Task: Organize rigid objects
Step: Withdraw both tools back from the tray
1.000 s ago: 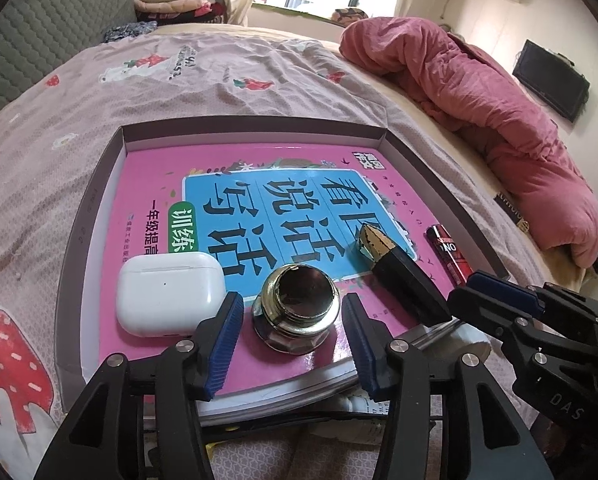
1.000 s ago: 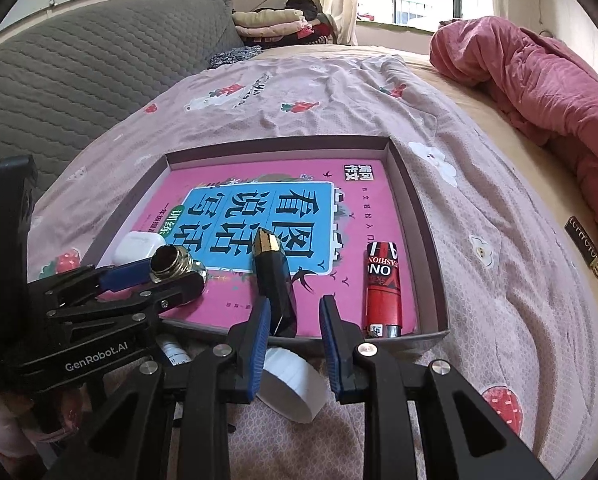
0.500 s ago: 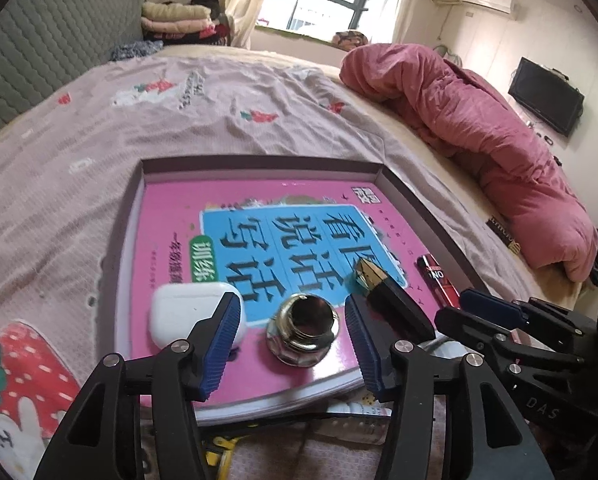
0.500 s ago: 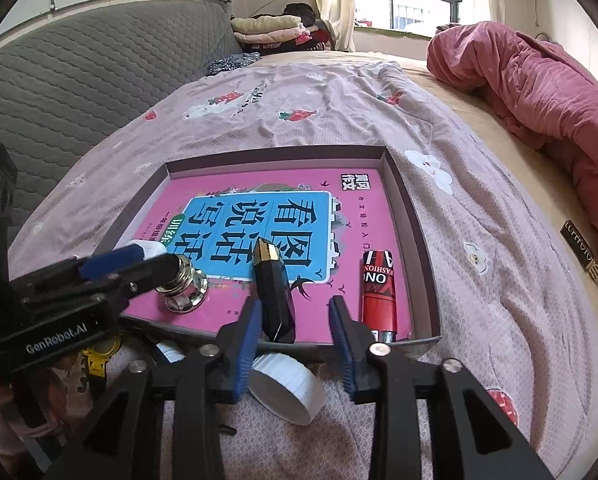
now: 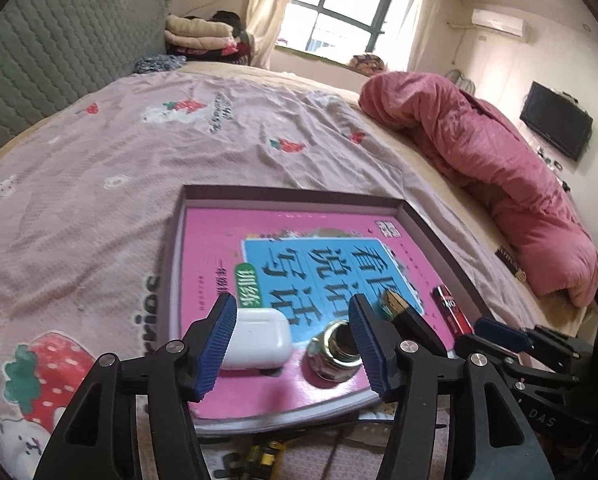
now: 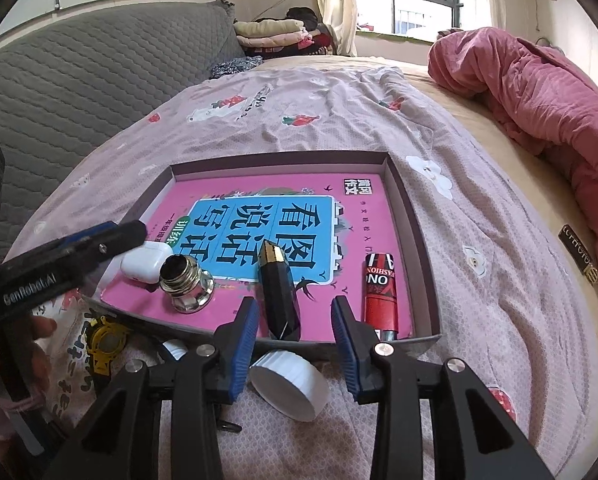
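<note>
Both grippers have pulled back from what they had reached for: the left gripper has risen away from the metal nut, and its jaws, just now widening, stand well apart with nothing gripped, the white earbud case and the nut seen beyond the gap. Farthest left in the right wrist view, a hand holds that left gripper's handle, and a yellow and black part lies on the bedsheet just outside the tray's near wall. Inside the shallow grey tray a pink and blue book covers the floor, and four things rest on it in a row along the near edge. First comes the earbud case, then the nut standing with its opening up, just beside the case; whether they touch is hard to say. Next lies the black faceted lipstick with its gold tip pointing to the tray's far side, apart from the nut. Right of it the red lighter lies lengthwise near the tray's right wall. The right gripper hovers at the tray's near wall, its jaws just opened further to a moderate gap, and the lipstick's near end shows between them but free of the pads. A white ribbed cap sits on the sheet below that gap
</note>
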Demonstrator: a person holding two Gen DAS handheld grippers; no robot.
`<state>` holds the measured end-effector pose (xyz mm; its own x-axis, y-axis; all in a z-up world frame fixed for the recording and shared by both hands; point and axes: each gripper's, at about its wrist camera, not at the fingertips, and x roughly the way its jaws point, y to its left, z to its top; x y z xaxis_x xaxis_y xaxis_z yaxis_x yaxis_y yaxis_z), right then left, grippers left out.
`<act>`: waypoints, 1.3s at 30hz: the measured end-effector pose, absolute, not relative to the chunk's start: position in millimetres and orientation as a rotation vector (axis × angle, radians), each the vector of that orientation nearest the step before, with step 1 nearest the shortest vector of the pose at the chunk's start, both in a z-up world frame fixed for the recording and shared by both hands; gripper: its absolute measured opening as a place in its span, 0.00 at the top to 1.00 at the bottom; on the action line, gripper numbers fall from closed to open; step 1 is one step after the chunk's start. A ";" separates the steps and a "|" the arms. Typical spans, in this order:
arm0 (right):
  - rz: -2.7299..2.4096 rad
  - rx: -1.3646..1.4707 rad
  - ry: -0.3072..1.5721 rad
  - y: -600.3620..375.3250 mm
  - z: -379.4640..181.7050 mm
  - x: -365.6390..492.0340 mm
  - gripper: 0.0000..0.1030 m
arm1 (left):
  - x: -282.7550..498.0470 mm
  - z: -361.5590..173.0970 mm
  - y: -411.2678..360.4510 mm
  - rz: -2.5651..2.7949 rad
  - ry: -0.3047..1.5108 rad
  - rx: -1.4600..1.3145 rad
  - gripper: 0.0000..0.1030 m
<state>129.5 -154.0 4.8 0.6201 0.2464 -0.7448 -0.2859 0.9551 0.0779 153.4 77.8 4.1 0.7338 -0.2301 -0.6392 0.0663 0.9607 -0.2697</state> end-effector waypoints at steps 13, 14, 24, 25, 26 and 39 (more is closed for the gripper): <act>0.308 -0.041 0.815 -157.7 19.4 117.8 0.58 | 127.5 12.1 90.1 -0.118 0.701 -0.234 0.40; 0.308 -0.039 0.815 -158.5 20.8 116.6 0.54 | 124.9 12.7 90.6 -0.112 0.698 -0.233 0.39; 0.309 -0.053 0.786 -166.5 33.8 98.3 0.53 | 95.7 23.6 94.3 -0.057 0.670 -0.237 0.36; 0.308 -0.053 0.784 -167.5 34.9 95.9 0.53 | 93.3 24.0 94.5 -0.055 0.669 -0.236 0.36; 0.310 -0.048 0.782 -168.6 35.7 93.9 0.53 | 89.8 24.4 93.9 -0.053 0.670 -0.228 0.36; 0.342 -0.021 0.763 -172.9 42.9 76.6 0.53 | 52.1 37.1 83.5 -0.047 0.625 -0.192 0.30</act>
<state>76.6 -172.9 42.9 0.6708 0.2955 -0.6802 -0.3107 0.9448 0.1041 52.1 83.5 37.1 0.8107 -0.1020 -0.5764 -0.0137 0.9811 -0.1928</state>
